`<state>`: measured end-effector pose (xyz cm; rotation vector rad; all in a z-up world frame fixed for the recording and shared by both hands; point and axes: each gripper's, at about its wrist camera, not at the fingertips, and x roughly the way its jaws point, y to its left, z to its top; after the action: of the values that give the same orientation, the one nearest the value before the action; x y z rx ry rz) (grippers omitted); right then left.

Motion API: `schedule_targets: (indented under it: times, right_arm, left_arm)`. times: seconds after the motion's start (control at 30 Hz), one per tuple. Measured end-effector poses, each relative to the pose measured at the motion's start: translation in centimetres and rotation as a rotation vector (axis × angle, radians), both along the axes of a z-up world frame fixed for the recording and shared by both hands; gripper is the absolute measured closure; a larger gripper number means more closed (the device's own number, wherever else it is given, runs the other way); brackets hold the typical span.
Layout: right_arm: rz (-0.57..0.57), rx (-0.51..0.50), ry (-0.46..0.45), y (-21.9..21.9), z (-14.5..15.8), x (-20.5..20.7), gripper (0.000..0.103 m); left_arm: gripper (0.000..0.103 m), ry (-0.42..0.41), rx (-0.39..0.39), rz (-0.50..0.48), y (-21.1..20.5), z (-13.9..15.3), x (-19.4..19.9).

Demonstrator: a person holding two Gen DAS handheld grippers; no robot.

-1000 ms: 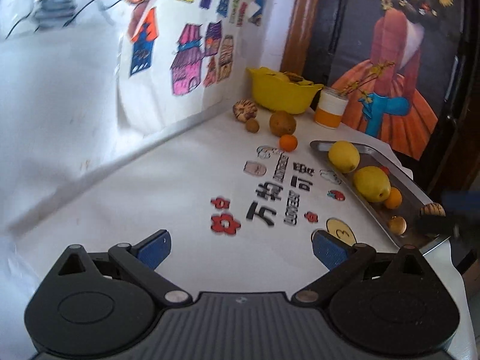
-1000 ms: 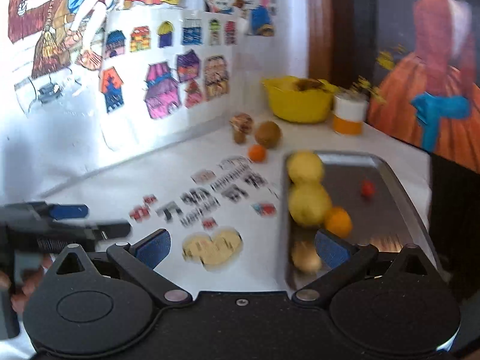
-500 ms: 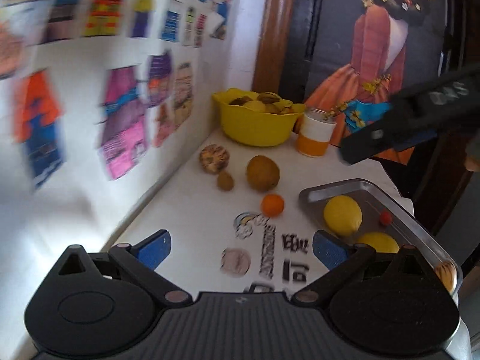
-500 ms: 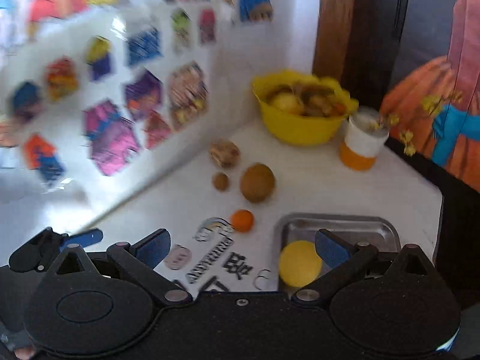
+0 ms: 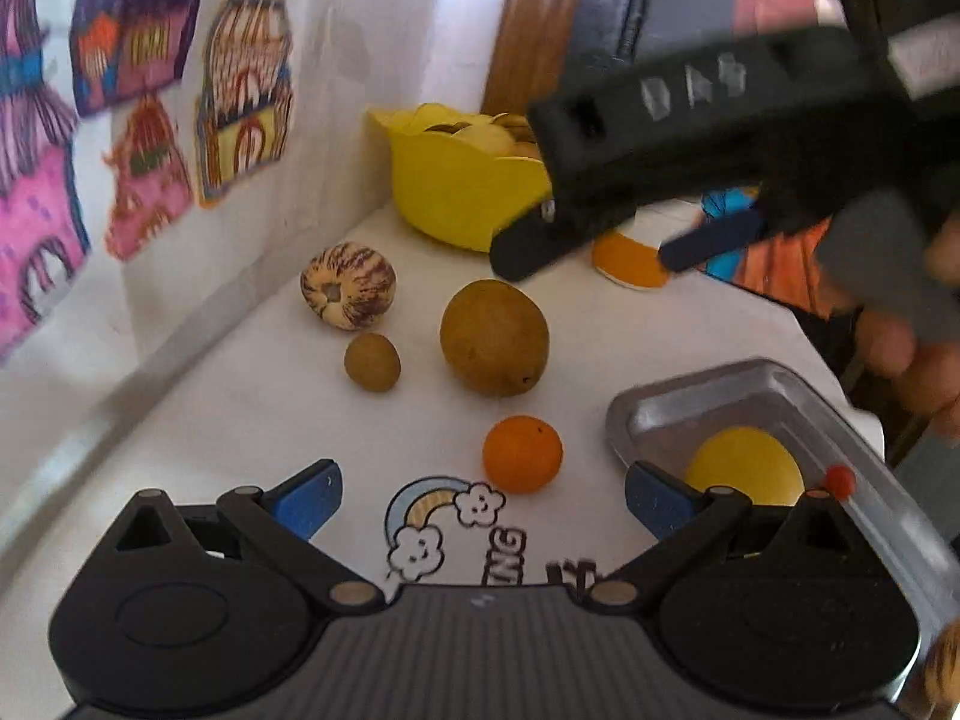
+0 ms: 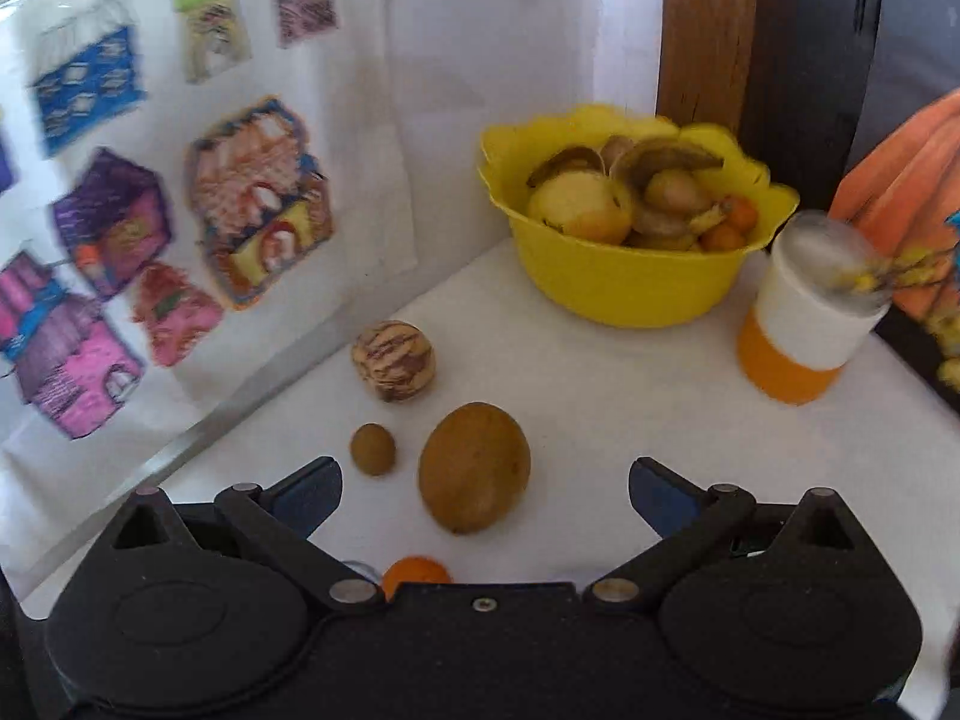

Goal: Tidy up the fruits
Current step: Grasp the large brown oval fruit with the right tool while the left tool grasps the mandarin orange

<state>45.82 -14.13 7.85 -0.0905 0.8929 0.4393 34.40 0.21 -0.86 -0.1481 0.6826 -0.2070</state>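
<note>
Your right gripper (image 5: pixel 606 240) crosses above the yellow bowl (image 6: pixel 624 282) heaped with fruit; a lemon (image 5: pixel 744 462) sits in the steel tray (image 5: pixel 708 396); both grippers spread, empty

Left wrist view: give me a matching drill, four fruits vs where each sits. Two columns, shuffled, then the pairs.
Things:
1. small round orange fruit
2. round yellow lemon
3. striped cream-and-purple round fruit
4. large brown oval fruit

Places:
A. inside the metal tray
B. nearest the sticker-covered wall
C. on the white tabletop just above the rainbow sticker
D. mid-table, between the orange fruit and the yellow plastic bowl

Pairs: 1-C, 2-A, 3-B, 4-D
</note>
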Motion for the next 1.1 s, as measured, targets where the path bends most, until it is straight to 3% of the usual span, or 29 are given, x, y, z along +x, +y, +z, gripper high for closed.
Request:
schedule_targets:
  times: [0.23,0.73,0.87,1.1]
  right_arm:
    - [0.035,0.010,0.043,0.4,-2.8,2.9,0.009]
    - [0.106,-0.036,0.073,2.2,-4.7,4.1,0.030]
    - [0.127,-0.043,0.078,2.4,-5.0,3.9,0.040]
    - [0.151,-0.068,0.029,3.2,-5.6,3.2,0.043]
  left_arm:
    - [0.003,0.009,-0.072,0.003,1.1,-0.8,2.0]
    - [0.026,-0.038,0.022,-0.070,-0.7,-1.0,2.8]
    - [0.041,-0.038,0.054,-0.058,-1.0,-1.0,2.6]
    - [0.067,-0.038,0.039,-0.092,-1.2,-0.9,2.4]
